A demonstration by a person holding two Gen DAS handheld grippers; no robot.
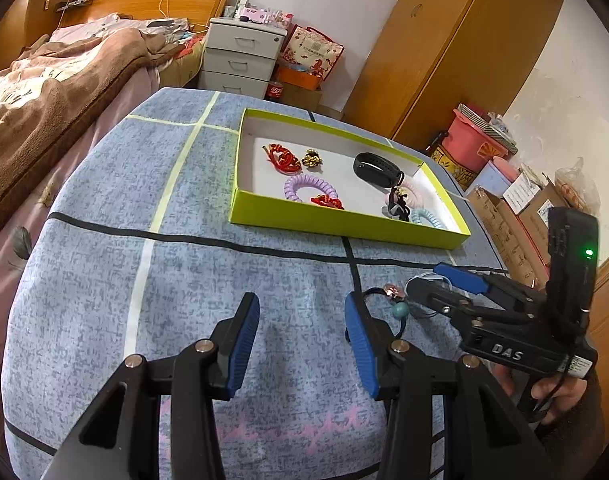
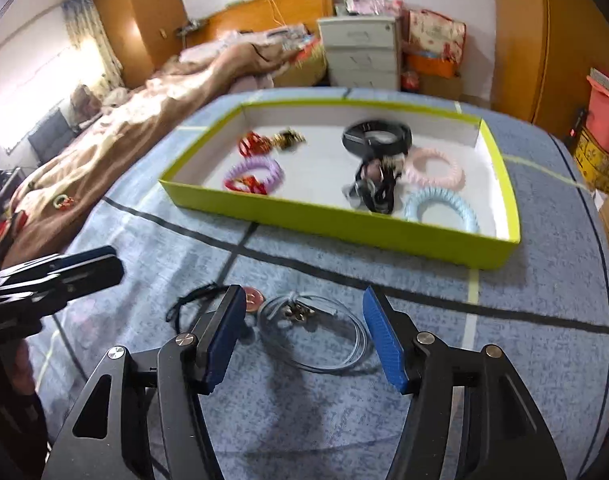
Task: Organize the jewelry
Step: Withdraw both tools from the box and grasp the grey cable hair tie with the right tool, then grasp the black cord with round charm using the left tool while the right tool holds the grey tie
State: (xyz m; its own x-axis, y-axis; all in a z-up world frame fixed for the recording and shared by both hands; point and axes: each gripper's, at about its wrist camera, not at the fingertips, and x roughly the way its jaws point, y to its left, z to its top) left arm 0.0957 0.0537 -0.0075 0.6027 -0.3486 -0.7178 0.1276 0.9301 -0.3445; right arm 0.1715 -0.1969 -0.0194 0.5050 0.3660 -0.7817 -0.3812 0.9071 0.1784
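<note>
The left tool (image 1: 302, 320) hangs with its blue pads spread wide and nothing between them, low over the blue-grey cloth of the table (image 1: 104, 280). The right tool (image 2: 300, 312) is likewise spread wide and empty, its pads straddling a pale grey cord necklace (image 2: 324, 340) that lies coiled on the cloth, without touching it.

Just left of that coil, partly behind the right tool's left pad, lies a black cord bracelet (image 2: 188, 304) with a round copper-pink charm (image 2: 253, 298). From the left wrist camera a teal bead (image 1: 400, 311) shows on the same cord, close by the left tool's right pad.

Further back on the table stands a shallow lime-green box (image 2: 336, 224) with a white floor. In it lie:
- a black wristband (image 2: 376, 136)
- a pink spiral hair tie (image 2: 434, 168)
- a light blue spiral hair tie (image 2: 440, 208)
- a purple spiral hair tie (image 2: 254, 174) with a red knotted piece (image 1: 326, 201) at its near edge
- a second red knotted cord piece (image 1: 282, 157) beside a small gold ornament (image 1: 311, 158)
- a dark tangle of black cord (image 2: 374, 188), possibly with small metal parts; the right wrist view is too blurred to tell.
</note>
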